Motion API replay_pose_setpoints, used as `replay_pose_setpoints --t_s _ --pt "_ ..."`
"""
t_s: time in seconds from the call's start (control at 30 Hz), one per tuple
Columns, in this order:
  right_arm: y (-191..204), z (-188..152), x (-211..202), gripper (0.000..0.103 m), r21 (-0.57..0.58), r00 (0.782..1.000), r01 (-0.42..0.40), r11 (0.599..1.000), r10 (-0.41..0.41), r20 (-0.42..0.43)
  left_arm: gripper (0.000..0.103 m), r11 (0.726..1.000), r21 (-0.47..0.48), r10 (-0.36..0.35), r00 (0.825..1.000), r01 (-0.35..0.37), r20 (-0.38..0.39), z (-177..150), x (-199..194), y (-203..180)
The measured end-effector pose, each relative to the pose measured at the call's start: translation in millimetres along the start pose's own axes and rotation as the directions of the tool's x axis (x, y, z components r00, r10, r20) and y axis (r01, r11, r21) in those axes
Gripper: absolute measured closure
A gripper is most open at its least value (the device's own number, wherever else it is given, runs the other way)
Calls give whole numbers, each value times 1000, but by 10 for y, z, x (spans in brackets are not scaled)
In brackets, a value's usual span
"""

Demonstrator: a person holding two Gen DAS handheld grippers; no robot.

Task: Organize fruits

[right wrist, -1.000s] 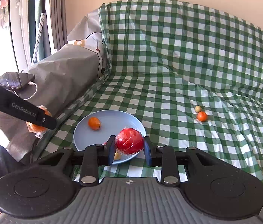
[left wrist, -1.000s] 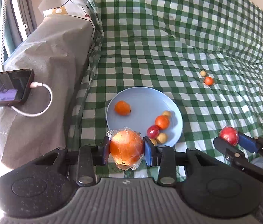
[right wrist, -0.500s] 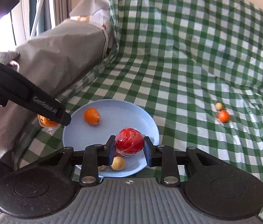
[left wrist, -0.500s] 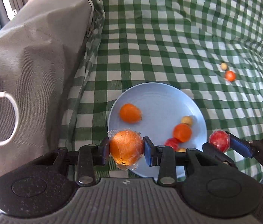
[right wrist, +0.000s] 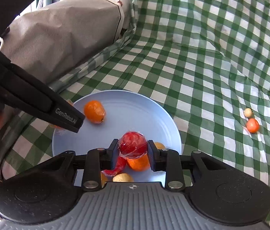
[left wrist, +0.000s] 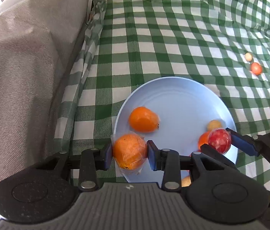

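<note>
My left gripper [left wrist: 129, 151] is shut on a plastic-wrapped orange [left wrist: 129, 150], held over the near left rim of the light blue plate [left wrist: 177, 99]. My right gripper [right wrist: 132, 147] is shut on a wrapped red fruit [right wrist: 133, 143] over the plate's [right wrist: 135, 107] near part; it also shows in the left wrist view [left wrist: 219, 140]. On the plate lie a wrapped orange [left wrist: 143, 119], also in the right wrist view [right wrist: 94, 111], and several small orange, red and tan fruits [right wrist: 137, 163]. A small orange fruit [right wrist: 252, 125] and a tan one [right wrist: 248, 112] lie on the cloth far right.
A green-and-white checked cloth [right wrist: 202, 61] covers the surface and rises at the back. A grey paper-covered block [left wrist: 25, 57] stands along the left, close to the plate.
Both grippers have moved forward and down over the plate with their fruits still held. The phone on the grey block has left the left wrist view.
</note>
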State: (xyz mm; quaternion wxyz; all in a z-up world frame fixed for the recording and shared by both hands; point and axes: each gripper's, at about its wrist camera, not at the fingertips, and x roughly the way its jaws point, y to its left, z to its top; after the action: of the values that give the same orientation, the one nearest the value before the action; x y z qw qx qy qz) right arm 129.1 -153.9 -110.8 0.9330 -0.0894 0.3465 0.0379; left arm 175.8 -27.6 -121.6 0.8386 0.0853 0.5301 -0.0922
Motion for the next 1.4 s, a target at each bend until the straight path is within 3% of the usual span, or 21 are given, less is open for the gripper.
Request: replay_pose_setpoints --t_s 0.03,0.07,0.1,0.13,0.17,0.2,0.37,0.5,0.77,1.03,1.4 --pt "5 13 25 70 -5 1000 -6 1000 6 -6 57 1000 6 -3 1000 3 3 1 10 -2" --pt "8 25 49 70 -9 1000 -12 1000 11 -15 45 1000 11 -7 1000 7 6 3 7 -3" --pt "6 36 62 69 -8 1000 -13 1000 12 -18 25 1000 14 -6 1000 6 15 3 -10 -3" --pt "7 49 63 66 -7 1000 -15 1000 15 -13 16 1000 13 1 1000 -1 23 1 -43 -1" --pt "7 62 60 57 -12 1000 -21 1000 21 -12 4 1000 7 8 999 -8 40 -3 -99 4" --pt "5 73 43 45 -16 1000 -21 1000 21 -12 0 1000 0 7 998 -7 61 -19 -169 17" --pt "-41 44 -268 18 21 1000 -11 1000 11 -8 0 1000 -19 7 998 -6 70 -177 -550 71" --pt "-82 -89 -686 8 93 999 -30 995 32 -26 0 998 -61 0 999 2 43 -521 -870 126" --pt "49 -403 -1410 2 161 1000 -17 987 15 13 0 992 -121 24 998 -18 52 -1027 -1334 183" --pt "139 -577 -1822 1 163 995 18 987 -34 96 0 995 -98 33 989 -19 142 -1231 -1694 83" --pt "188 -639 -2102 1 164 985 32 986 -58 160 0 997 -73 32 981 -18 192 -1329 -1914 -29"
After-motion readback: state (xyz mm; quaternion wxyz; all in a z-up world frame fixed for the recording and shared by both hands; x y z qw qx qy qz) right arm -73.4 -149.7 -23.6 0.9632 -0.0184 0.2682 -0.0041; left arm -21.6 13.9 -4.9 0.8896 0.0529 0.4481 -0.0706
